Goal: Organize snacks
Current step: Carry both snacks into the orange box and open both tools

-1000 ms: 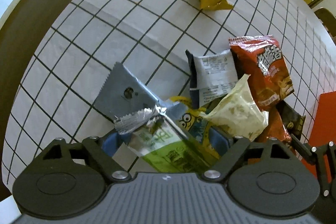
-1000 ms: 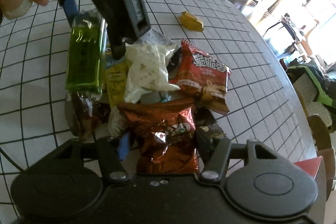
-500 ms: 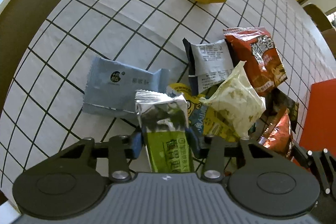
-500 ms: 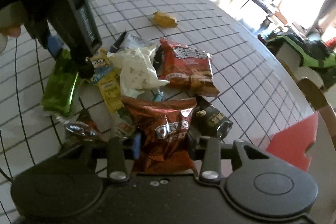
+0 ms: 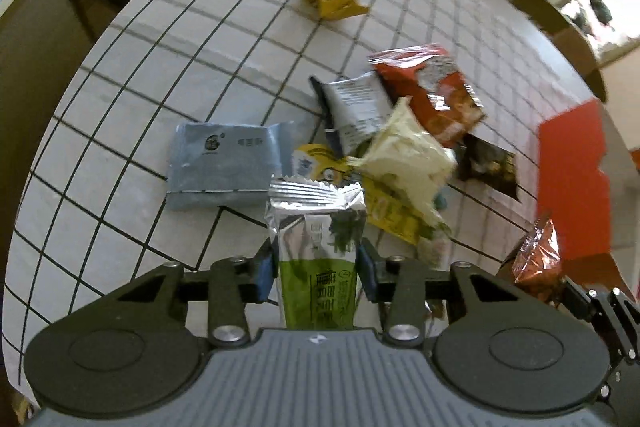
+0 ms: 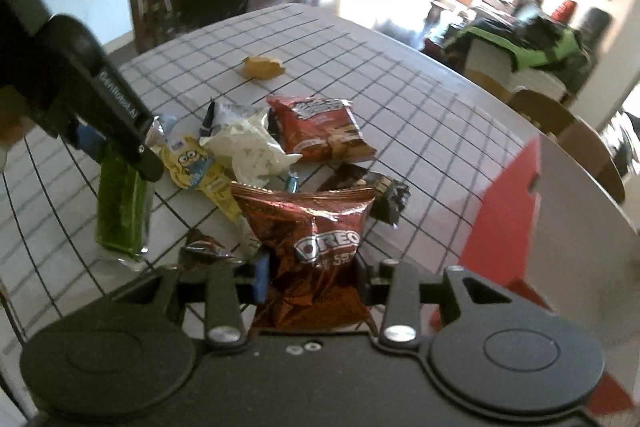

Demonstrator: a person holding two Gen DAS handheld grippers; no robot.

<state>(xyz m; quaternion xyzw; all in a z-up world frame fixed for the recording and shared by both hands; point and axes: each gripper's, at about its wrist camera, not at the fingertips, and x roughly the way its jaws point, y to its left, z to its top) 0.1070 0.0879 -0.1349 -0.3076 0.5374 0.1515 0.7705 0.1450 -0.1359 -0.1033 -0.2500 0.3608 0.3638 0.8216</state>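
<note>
My left gripper [image 5: 316,273] is shut on a green and silver snack packet [image 5: 316,239], held above the checked tablecloth [image 5: 160,59]. In the right wrist view the same packet [image 6: 120,207] hangs from the left gripper [image 6: 100,143] at the left. My right gripper [image 6: 310,277] is shut on a red-brown Oreo bag [image 6: 316,227], lifted off the pile. On the table lie a grey-blue packet [image 5: 224,163], a cream bag [image 5: 408,155], a yellow cartoon packet [image 6: 200,171], a red bag [image 6: 320,127] and a dark packet [image 6: 380,193].
A red box [image 6: 508,207] stands at the table's right edge; it also shows as the red box [image 5: 576,179] in the left wrist view. A small yellow wrapper [image 6: 262,67] lies alone further back. Wooden chairs [image 6: 560,115] ring the round table.
Both grippers have closed on their packets and lifted them off the pile. The green packet now stands upright in the left gripper; the grey-blue packet beneath it is uncovered.
</note>
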